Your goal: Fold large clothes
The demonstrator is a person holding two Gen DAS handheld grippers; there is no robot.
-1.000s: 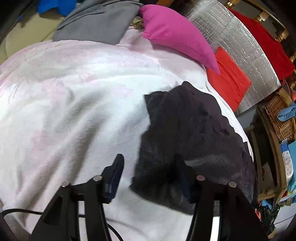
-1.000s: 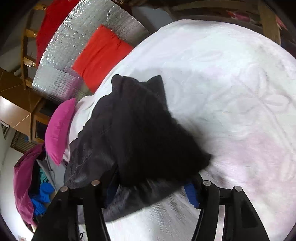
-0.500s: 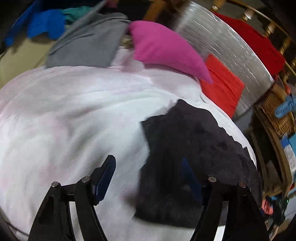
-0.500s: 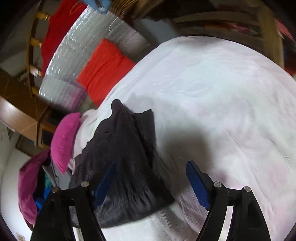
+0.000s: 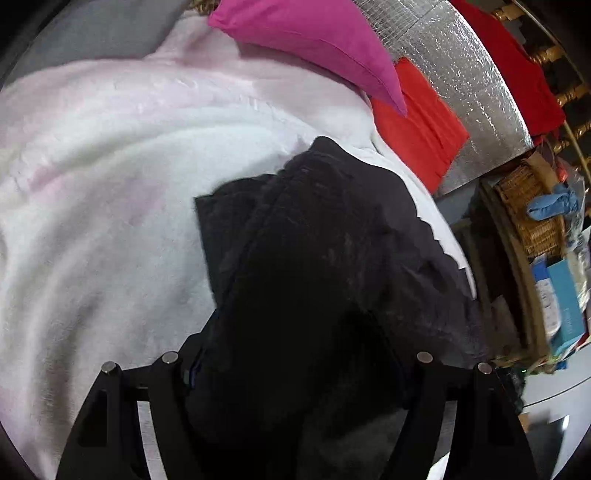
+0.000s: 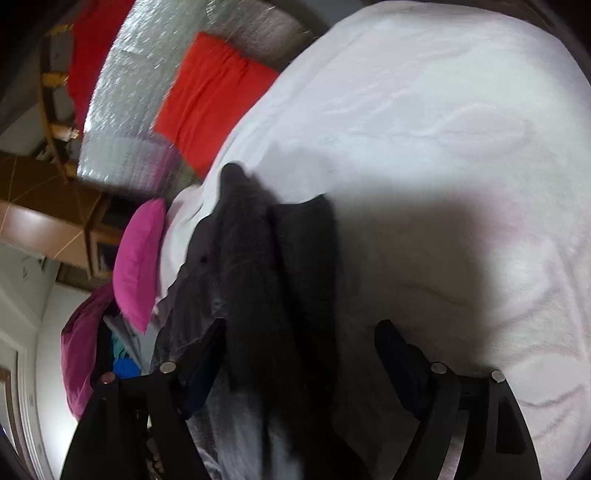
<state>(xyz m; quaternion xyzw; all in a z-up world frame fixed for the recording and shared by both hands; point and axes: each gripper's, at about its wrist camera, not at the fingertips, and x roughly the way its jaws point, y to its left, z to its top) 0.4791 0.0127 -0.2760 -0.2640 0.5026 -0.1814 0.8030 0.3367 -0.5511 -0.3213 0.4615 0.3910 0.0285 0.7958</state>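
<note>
A large dark, nearly black garment (image 5: 332,240) lies bunched on a white fleece blanket (image 5: 92,221) that covers the bed. My left gripper (image 5: 295,373) is open, its fingers spread wide, with the garment's near end heaped between and over them. In the right wrist view the same garment (image 6: 266,280) runs from the bed's far edge down between the fingers. My right gripper (image 6: 299,347) is open, its fingers apart on either side of the cloth. Neither gripper pinches the cloth.
A magenta pillow (image 5: 314,40) and a red cushion (image 5: 417,122) lie at the head of the bed, against a silver foil panel (image 5: 469,85). A wicker basket (image 5: 532,214) stands to the right. A grey cloth (image 5: 103,29) lies at the far left.
Both grippers have moved in over the dark garment. It now fills the gap between the left fingers. The right gripper swung back and lies over the garment's near end.
</note>
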